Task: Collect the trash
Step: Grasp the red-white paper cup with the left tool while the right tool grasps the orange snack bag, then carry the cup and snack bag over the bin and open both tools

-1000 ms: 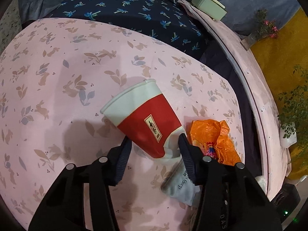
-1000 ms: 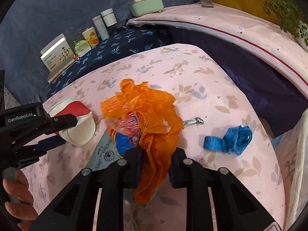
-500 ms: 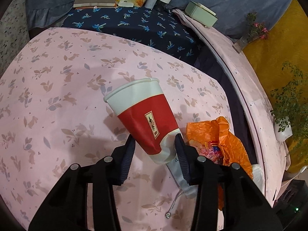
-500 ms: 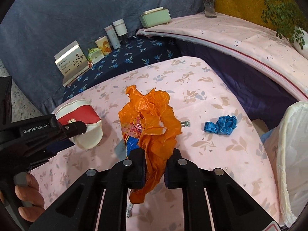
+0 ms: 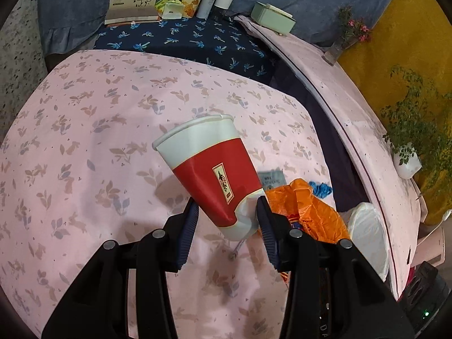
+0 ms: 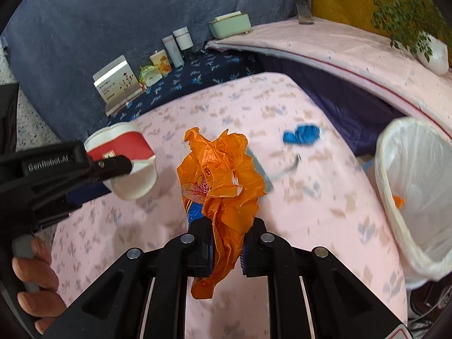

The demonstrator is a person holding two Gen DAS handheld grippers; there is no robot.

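Note:
A red and white paper cup [image 5: 210, 175] hangs above the pink cloth, its base pinched in my left gripper [image 5: 227, 221], which is shut on it. In the right wrist view the same cup [image 6: 124, 159] shows at the left, held by the left gripper [image 6: 118, 166] with a hand [image 6: 31, 279] on its handle. My right gripper [image 6: 226, 251] is shut on a crumpled orange plastic bag [image 6: 226, 178], lifted off the table. That bag [image 5: 308, 212] also appears just right of the cup. A white-lined trash bin [image 6: 415, 189] stands at the table's right edge.
A blue tape measure [image 6: 302, 134], a grey sachet [image 6: 264, 175] and a small key [image 6: 293, 162] lie on the pink rabbit-print table [image 5: 84, 147]. Boxes, cans and a green case [image 5: 272, 18] line the back on dark blue cloth. Potted plants stand at the right.
Both grippers rose from the table and moved right, carrying the cup and the orange bag. The grey sachet stayed on the cloth, and the white bin came into view.

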